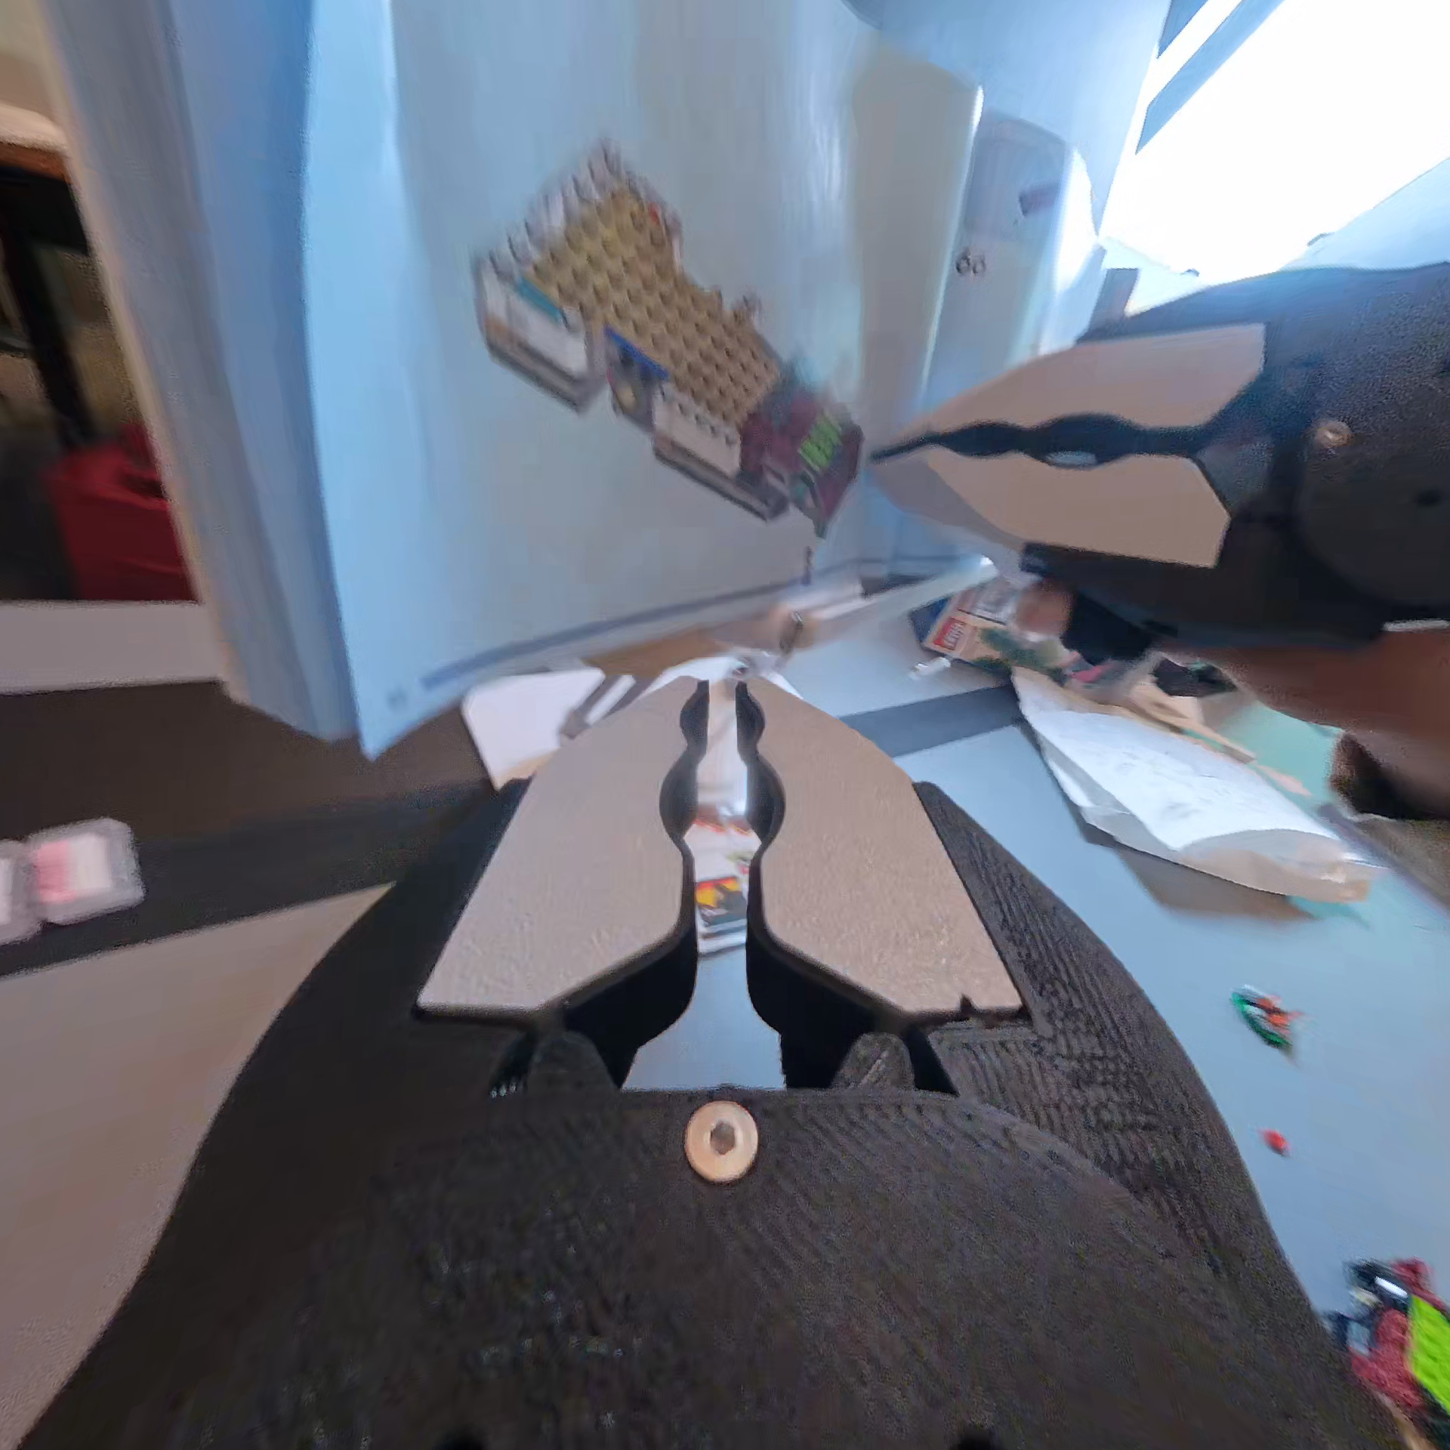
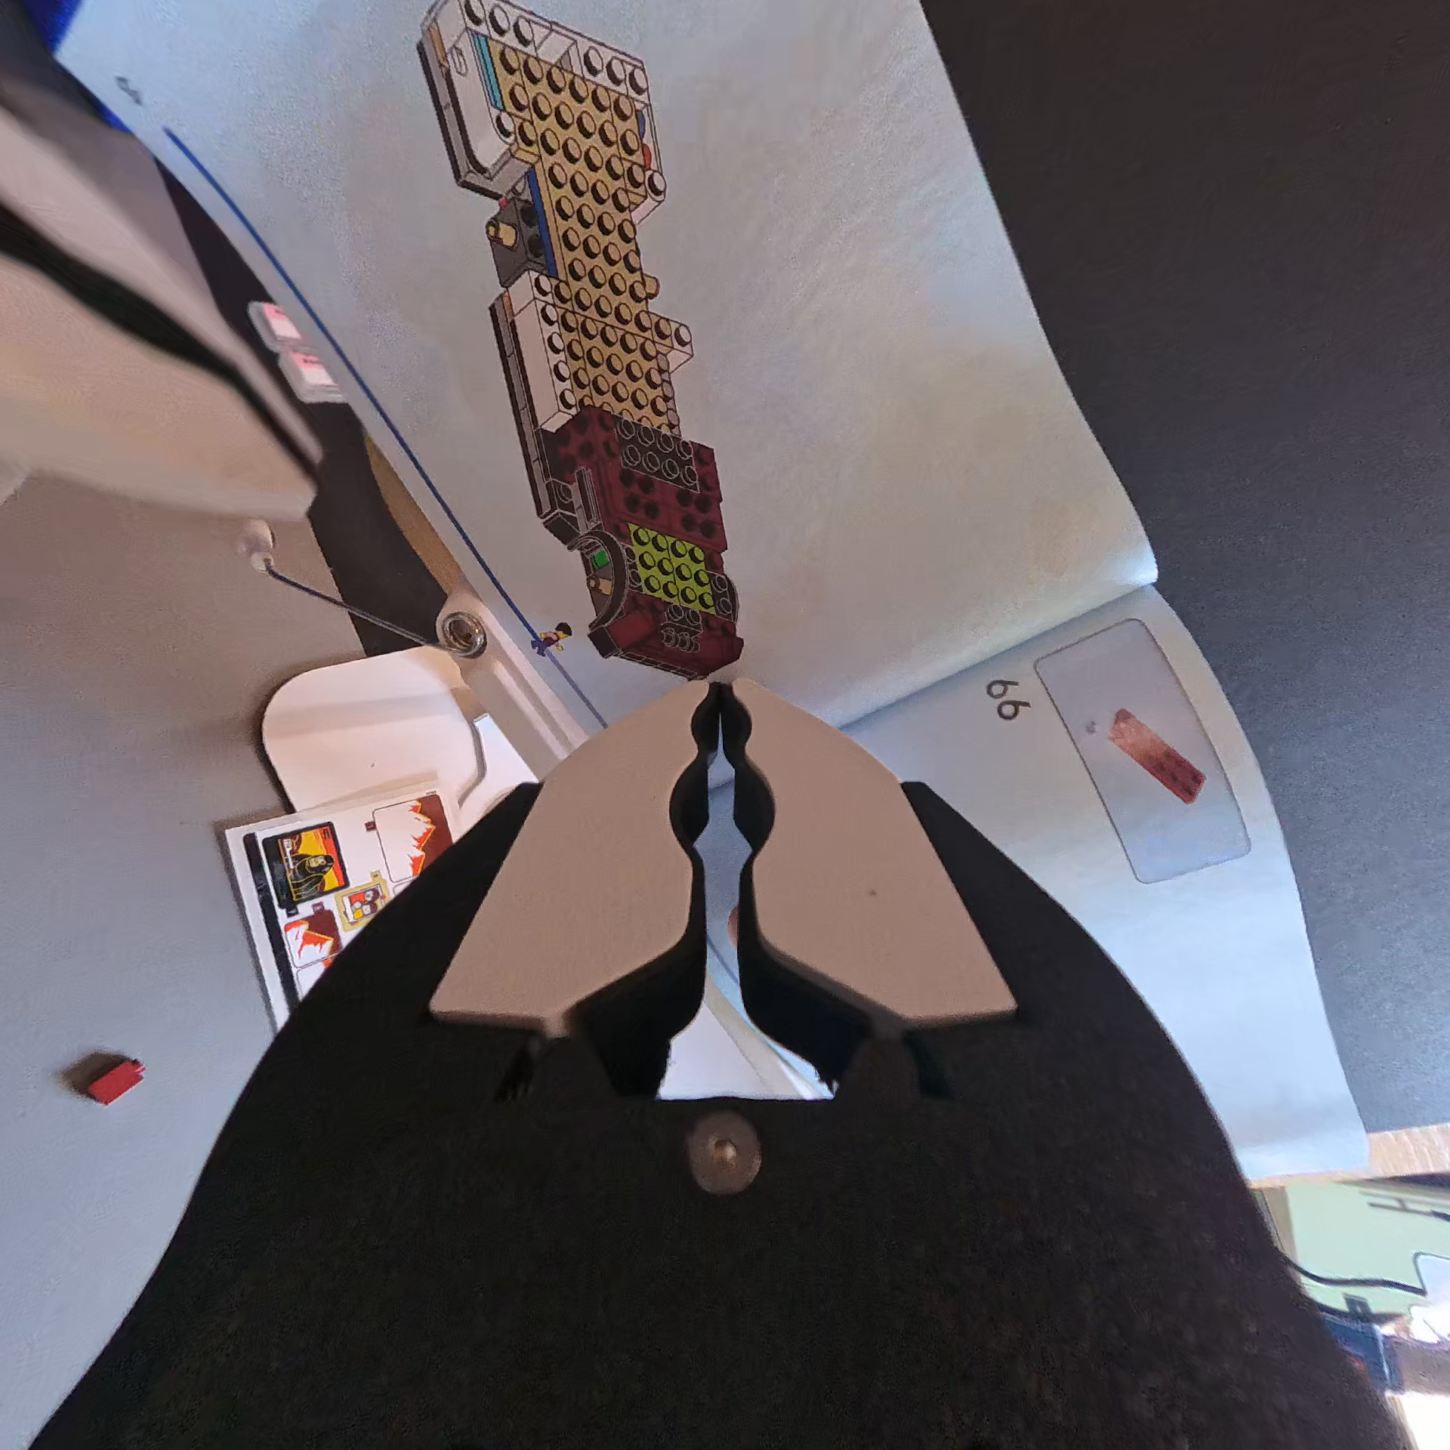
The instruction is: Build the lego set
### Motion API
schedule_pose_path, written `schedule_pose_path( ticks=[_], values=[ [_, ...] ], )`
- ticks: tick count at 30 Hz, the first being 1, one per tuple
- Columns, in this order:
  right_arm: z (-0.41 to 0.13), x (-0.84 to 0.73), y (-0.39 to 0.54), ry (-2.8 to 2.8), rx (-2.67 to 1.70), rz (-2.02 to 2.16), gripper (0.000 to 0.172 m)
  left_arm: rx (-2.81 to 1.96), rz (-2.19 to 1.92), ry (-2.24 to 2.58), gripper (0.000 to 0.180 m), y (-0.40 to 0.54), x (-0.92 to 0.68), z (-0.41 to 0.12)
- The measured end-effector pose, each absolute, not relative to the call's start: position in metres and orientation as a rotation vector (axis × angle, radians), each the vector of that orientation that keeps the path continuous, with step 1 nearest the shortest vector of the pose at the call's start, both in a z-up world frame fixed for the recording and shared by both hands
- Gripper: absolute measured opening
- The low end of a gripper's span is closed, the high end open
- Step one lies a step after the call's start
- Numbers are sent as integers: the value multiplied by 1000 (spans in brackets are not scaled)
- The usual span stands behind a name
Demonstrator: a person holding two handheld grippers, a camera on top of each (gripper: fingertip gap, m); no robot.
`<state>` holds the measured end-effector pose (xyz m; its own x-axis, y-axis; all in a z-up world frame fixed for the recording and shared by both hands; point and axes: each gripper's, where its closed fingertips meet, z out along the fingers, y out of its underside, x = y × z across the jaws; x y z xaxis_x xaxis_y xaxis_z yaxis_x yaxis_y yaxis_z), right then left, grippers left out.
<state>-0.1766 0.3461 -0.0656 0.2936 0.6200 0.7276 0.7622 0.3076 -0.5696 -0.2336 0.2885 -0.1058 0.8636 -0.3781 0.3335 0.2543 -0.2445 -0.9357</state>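
We've got print on the open instruction booklet (image 2: 863, 314) — a bold two-digit step number (image 2: 1006, 700) beside the parts callout (image 2: 1153, 753) near the page's fold. A tiny page number (image 2: 129, 90) at the page corner is too blurred to read. On the desk, a sticker sheet (image 2: 337, 879) carries printed artwork, its lettering too small — and a cardboard box (image 1: 953, 632) shows a red brand logo.

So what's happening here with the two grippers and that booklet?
A person holds two grippers over a table. The right gripper has its tips together at an open page of a brick-building instruction booklet; whether it pinches the page is unclear. The left gripper is slightly open, holding nothing. A sticker sheet and loose bricks lie nearby.
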Motion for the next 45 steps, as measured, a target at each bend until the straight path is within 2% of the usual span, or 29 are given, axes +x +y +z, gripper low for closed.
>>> schedule_pose_path(
  ticks=[2,6,8,9,10,11,19,27,35,42,45],
  values=[
    [-67,-178,346,-1398,-1386,-142,0,-1725,-800,23,11,281,-215,-122],
    [-68,-179,346,-1393,-1388,-145,0,-1544,-1330,-341,36,287,-202,-127],
    [-69,-180,347,-1390,-1399,-128,0,-1431,-1397,-548,38,303,-219,-136],
    [-69,-180,347,-1388,-1405,-122,0,-1331,-1447,-640,37,308,-229,-134],
    [-69,-181,347,-1388,-1412,-116,0,-1208,-1502,-699,28,309,-238,-128],
    [-69,-181,348,-1386,-1419,-110,0,-1128,-1506,-718,10,308,-244,-125],
    [-71,-185,348,-1388,-1427,-131,0,-1181,-1098,-584,2,288,-239,-89],
    [-72,-186,343,-1404,-1448,-20,0,-1580,-399,117,3,310,-202,-51],
    [-72,-149,327,-1268,-1485,387,0,-1688,90,627,3,327,-163,-59],
    [-95,-131,346,-1255,-1567,381,0,-1721,490,988,0,341,-144,-83],
    [-95,-127,346,-1242,-1557,399,0,-1774,471,1045,9,339,-143,-86]
  ],
)
